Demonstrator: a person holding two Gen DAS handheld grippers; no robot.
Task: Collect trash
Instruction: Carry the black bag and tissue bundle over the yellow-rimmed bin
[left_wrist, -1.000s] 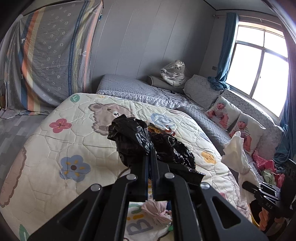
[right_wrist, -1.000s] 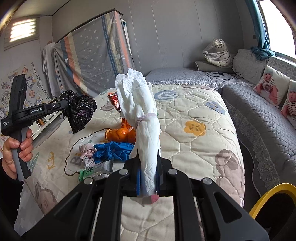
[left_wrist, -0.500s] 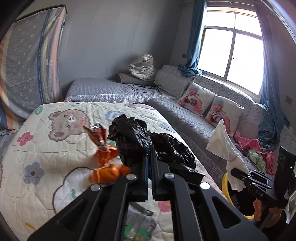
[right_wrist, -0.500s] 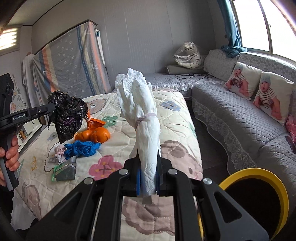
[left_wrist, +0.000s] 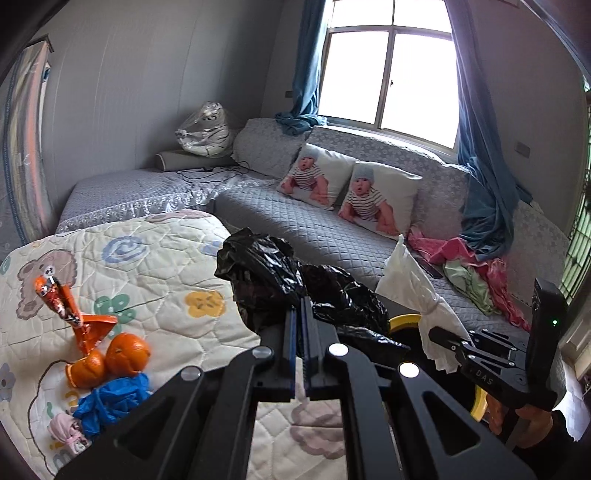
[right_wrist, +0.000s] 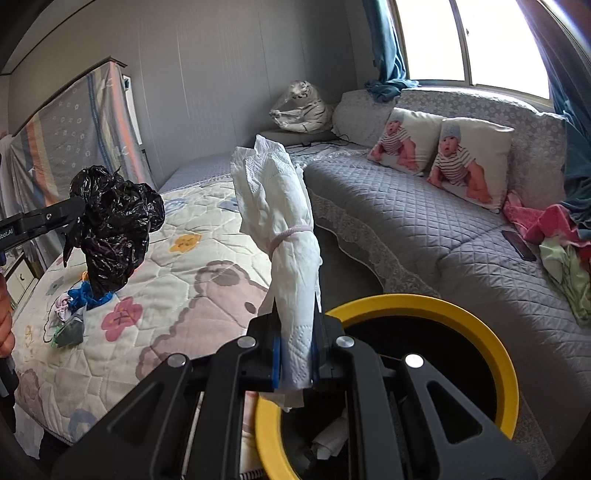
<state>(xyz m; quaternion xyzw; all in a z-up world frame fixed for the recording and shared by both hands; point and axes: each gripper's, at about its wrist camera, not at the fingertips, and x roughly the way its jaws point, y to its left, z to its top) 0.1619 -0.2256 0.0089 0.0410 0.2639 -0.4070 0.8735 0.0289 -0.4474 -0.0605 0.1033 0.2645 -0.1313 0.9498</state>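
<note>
My left gripper (left_wrist: 300, 317) is shut on a crumpled black plastic bag (left_wrist: 280, 280), held in the air above the bed's edge; it also shows in the right wrist view (right_wrist: 110, 229). My right gripper (right_wrist: 297, 325) is shut on a rolled white tissue bundle (right_wrist: 284, 221) tied with a band, held just over the near rim of the yellow-rimmed trash bin (right_wrist: 491, 343). The bundle also shows in the left wrist view (left_wrist: 417, 295), with the bin's rim (left_wrist: 400, 321) behind it.
On the quilted bed (left_wrist: 155, 266) lie an orange wrapper (left_wrist: 70, 314), two oranges (left_wrist: 125, 354), a blue glove (left_wrist: 110, 402) and a pink scrap (left_wrist: 64, 432). A grey sofa (right_wrist: 424, 236) with baby-print pillows and clothes runs along the window wall.
Both grippers swung right, away from the bed and toward the sofa side. The yellow bin has come into view under the right gripper. Both still hold their loads.
</note>
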